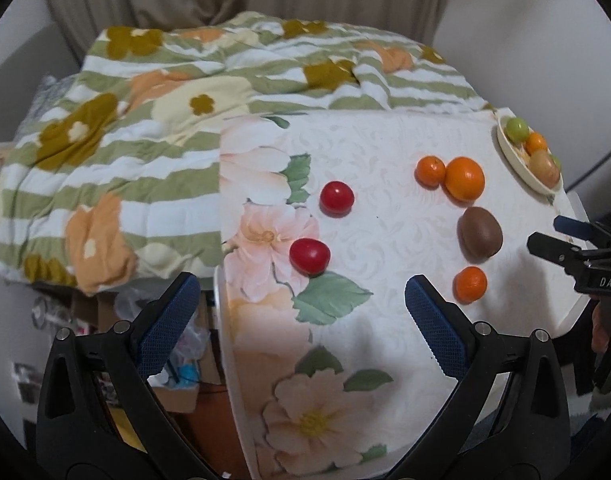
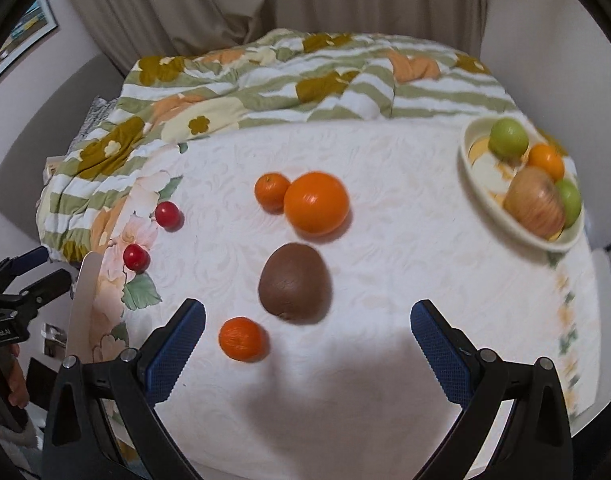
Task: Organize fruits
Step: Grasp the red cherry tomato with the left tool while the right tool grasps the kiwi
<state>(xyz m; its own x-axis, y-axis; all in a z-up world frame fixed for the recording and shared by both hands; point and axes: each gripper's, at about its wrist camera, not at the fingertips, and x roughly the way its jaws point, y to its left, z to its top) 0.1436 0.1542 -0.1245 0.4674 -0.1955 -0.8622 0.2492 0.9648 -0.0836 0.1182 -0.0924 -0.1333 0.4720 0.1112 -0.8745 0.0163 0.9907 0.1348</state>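
— Orange fruit first? Both our tongs, left tongs (image 1: pixel 297 312) and right tongs (image 2: pixel 307 338), gape wide, holding nothing.
— Yes; we judge the kiwi (image 2: pixel 294 288) at twelve o'clock is next, bound for the bowl (image 2: pixel 471 168) at two.
— Loose on the desk (image 2: pixel 405 264): three oranges, two cherries, one kiwi.

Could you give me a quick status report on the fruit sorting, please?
Both claws open, empty: left claw, right claw. Kiwi nearest the right claw, on the table; plate part filled. Nothing in the way.

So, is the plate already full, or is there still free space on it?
Partly full. The plate holds two green fruits, a small orange and an apple along its far and right side; the left part of its bottom shows bare.
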